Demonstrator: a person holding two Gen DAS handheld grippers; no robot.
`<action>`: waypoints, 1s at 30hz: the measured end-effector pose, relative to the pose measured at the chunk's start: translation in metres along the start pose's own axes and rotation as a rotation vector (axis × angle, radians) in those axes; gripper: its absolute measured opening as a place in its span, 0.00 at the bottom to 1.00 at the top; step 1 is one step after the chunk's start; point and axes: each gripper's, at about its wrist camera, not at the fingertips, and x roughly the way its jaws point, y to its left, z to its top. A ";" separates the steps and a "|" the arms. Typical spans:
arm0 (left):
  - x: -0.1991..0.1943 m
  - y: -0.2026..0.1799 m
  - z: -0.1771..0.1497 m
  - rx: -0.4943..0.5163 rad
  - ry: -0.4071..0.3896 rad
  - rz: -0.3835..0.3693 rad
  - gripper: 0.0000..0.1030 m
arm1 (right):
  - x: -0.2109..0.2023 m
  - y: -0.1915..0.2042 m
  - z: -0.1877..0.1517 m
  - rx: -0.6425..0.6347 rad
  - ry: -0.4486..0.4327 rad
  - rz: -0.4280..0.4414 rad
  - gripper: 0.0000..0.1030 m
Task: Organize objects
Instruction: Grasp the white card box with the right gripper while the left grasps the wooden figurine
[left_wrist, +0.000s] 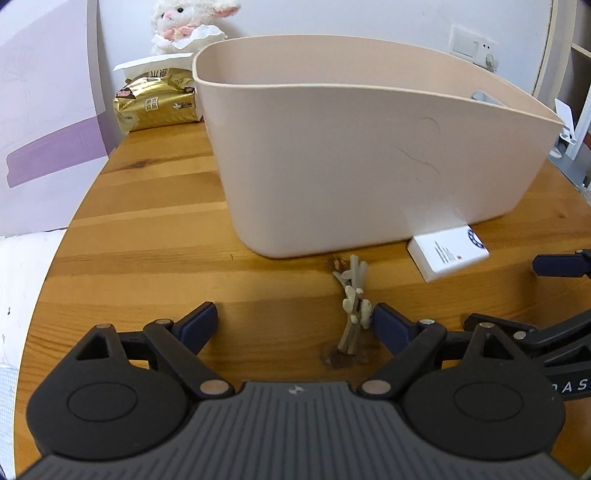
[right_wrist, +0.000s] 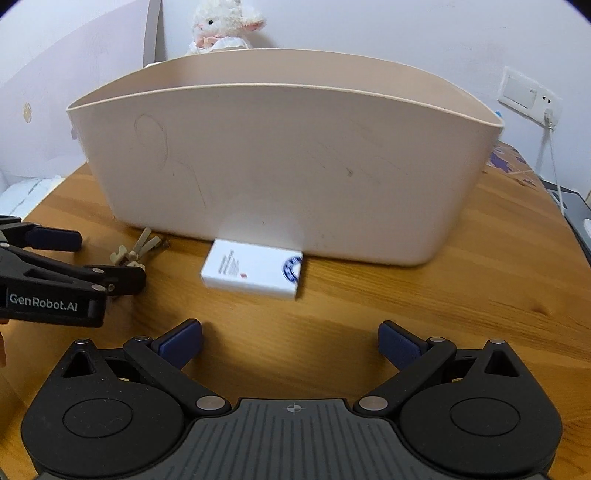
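A large beige plastic bin (left_wrist: 351, 155) stands on the wooden table (left_wrist: 147, 240); it also shows in the right wrist view (right_wrist: 280, 166). A small white box (left_wrist: 448, 253) lies against its near wall, also in the right wrist view (right_wrist: 255, 273). A bundle of beige cable ties (left_wrist: 352, 310) lies on the table, also in the right wrist view (right_wrist: 135, 249). My left gripper (left_wrist: 295, 325) is open, low over the table, its right fingertip beside the bundle. My right gripper (right_wrist: 290, 345) is open and empty, just short of the white box.
A gold tissue pack (left_wrist: 155, 101) and a plush lamb (left_wrist: 188, 22) sit behind the bin at the back left. A wall socket with a cable (right_wrist: 548, 110) is at the right. The table edge curves along the left (left_wrist: 55, 258).
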 end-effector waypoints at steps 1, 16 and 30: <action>0.001 0.001 0.001 -0.001 -0.004 0.001 0.87 | 0.002 0.001 0.002 0.001 -0.005 -0.001 1.00; 0.004 0.008 0.015 0.025 -0.009 -0.033 0.39 | 0.009 0.020 0.018 0.006 -0.087 -0.003 0.56; -0.006 0.003 0.007 0.022 -0.023 -0.044 0.14 | -0.016 0.014 0.005 0.011 -0.071 -0.034 0.56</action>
